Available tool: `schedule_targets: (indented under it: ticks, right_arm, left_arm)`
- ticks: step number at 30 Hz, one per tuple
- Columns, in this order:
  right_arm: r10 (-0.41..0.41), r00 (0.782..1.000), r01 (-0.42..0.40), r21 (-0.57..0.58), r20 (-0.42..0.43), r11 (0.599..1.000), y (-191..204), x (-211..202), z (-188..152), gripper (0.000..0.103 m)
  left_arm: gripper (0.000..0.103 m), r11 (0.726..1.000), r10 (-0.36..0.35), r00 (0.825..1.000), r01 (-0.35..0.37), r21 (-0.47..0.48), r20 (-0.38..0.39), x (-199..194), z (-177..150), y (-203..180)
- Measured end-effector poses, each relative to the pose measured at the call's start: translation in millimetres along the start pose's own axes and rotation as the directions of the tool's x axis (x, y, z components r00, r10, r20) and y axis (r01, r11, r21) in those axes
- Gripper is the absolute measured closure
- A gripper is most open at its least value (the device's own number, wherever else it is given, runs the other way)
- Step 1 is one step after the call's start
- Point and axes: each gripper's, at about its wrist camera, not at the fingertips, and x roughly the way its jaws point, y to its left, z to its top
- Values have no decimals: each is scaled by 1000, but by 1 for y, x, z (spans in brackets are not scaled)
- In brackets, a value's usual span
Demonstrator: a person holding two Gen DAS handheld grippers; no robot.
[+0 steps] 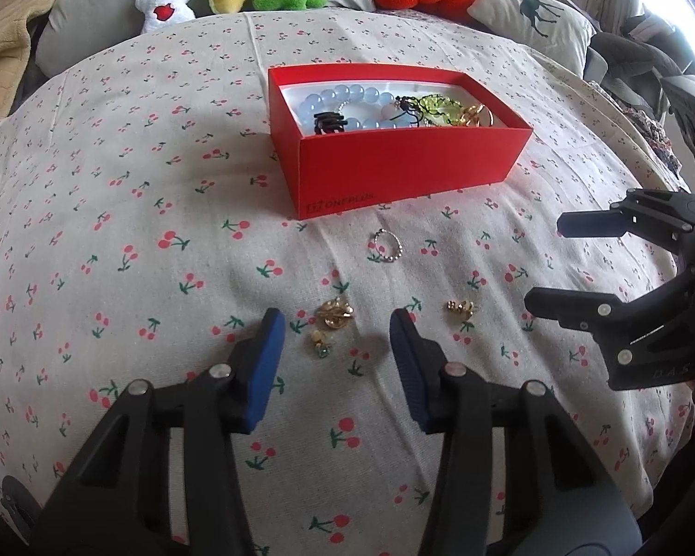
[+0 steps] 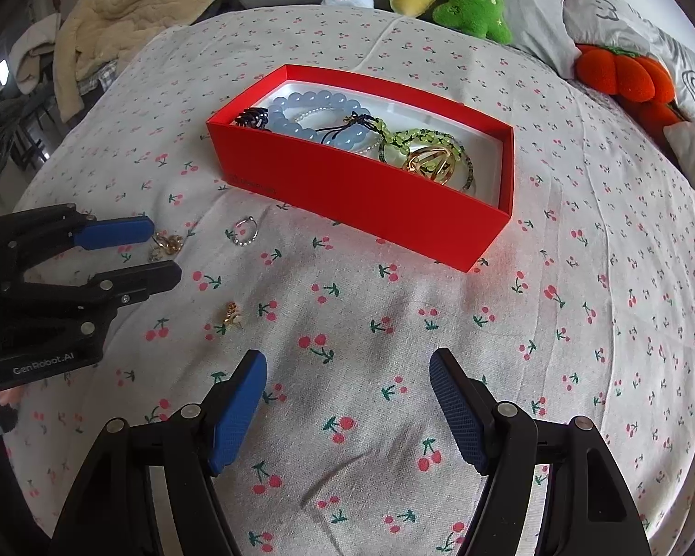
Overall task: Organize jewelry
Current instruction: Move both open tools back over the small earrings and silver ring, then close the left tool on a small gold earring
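blue-padded black left gripper (image 1: 336, 324) fills the near edge of the left wrist view, jaws spread, nothing pinched. between and just ahead of the pads, on the cherry-print white bedspread (image 1: 116, 213), lie a gold cluster earring (image 1: 334, 312) and, touching or just beside it, a small gold piece with a pale green stone (image 1: 320, 343). a second small gold earring (image 1: 460, 308) sits apart, outside the right-hand pad. a thin silver beaded ring (image 1: 387, 245) lies further on, near the front wall of the red cardboard box (image 1: 407, 171), which holds blue bead bracelets (image 1: 343, 97) and other pieces. right gripper (image 1: 546, 264) enters from the right edge, jaws apart.

judgement: step in hand is picking up the gold cluster. lower straight down so both pads straddle it, press lightly into the soft cloth, close slowly; watch that the green-stone piece is not dragged or half caught.

right wrist view: blue-padded right gripper (image 2: 347, 361) at the near edge, jaws wide, only bedspread between them. the second earring (image 2: 230, 317) lies ahead to its left. the left gripper (image 2: 162, 250) stands over the gold cluster (image 2: 167, 243) near the left edge; contact cannot be told. box sits mid-bed, open, well within reach for the drop.
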Motion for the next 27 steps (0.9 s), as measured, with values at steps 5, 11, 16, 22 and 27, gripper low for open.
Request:
schedule_targets:
  ticks: [5, 11, 16, 22, 27]
  right_arm:
    - [2, 1000, -2, 3, -3, 1000, 0, 0, -1, 29]
    - [4, 1000, -4, -7, -10, 1000, 2, 2, -1, 29]
    - [8, 1000, -8, -11, -6, 1000, 3, 1, -1, 29]
    - [15, 1000, -15, -9, -1, 1000, 5, 1, 1, 29]
    - [32, 999, -31, -2, 24, 1000, 10, 1, 10, 29]
  left_arm:
    - [68, 1000, 5, 1000, -5, 5, -1, 3, 2, -3]
    - [76, 1000, 15, 1000, -16, 21, 6, 4, 3, -7]
    - [86, 999, 26, 1000, -26, 19, 0, 2, 4, -7]
    - [86, 999, 22, 1000, -22, -39, -14, -11, 9, 2]
    - [86, 995, 35, 999, -36, -90, -11, -26, 13, 10]
